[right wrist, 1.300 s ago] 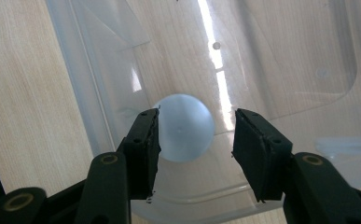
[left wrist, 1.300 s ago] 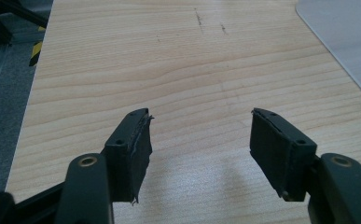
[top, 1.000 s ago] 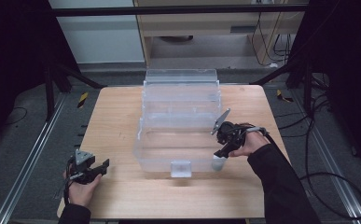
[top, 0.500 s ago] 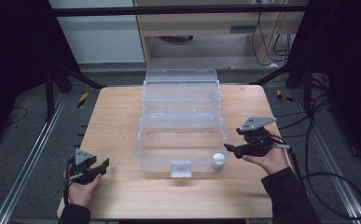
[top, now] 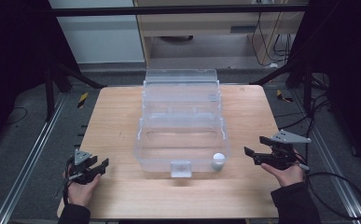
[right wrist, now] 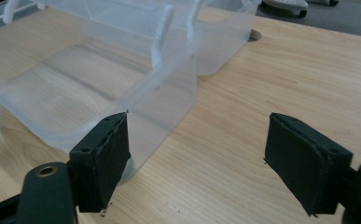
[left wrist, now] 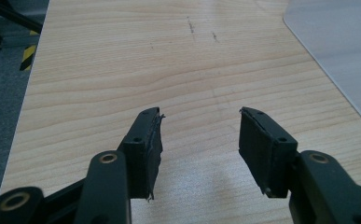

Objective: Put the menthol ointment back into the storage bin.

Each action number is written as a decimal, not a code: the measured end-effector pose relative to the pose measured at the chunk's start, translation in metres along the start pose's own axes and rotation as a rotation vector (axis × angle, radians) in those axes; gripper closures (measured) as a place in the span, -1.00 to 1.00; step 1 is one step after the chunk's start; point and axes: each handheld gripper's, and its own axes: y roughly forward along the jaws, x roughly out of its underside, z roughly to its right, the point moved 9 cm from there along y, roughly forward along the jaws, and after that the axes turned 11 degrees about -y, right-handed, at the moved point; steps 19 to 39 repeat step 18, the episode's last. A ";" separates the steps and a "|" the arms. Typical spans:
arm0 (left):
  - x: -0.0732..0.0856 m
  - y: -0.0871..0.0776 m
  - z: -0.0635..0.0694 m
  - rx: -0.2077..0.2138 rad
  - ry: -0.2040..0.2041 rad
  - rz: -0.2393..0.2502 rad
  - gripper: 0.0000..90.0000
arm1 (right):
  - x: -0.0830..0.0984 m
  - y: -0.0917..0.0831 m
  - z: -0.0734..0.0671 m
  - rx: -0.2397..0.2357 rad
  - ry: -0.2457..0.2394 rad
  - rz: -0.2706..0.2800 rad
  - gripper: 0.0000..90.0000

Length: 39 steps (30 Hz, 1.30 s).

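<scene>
A clear plastic storage box stands in the middle of the wooden table, its lid tilted up at the back. A small white round object sits in the box's near right corner. My right gripper is held open to the right of the box, jaws toward it and empty; in the right gripper view the box wall lies just past its left jaw. My left gripper rests open near the table's front left corner, with bare wood between its jaws.
The table has bare wood left and right of the box. Metal rails and dark frame legs flank the table. Cables lie on the floor at the right. A shelf unit stands behind.
My right gripper pulled back from the box's near right corner to the right, leaving the white object inside. The left gripper has not moved.
</scene>
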 end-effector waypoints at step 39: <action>0.000 0.005 -0.010 -0.040 0.009 0.022 -0.29 | 0.060 0.022 0.031 0.135 0.087 -0.075 -0.68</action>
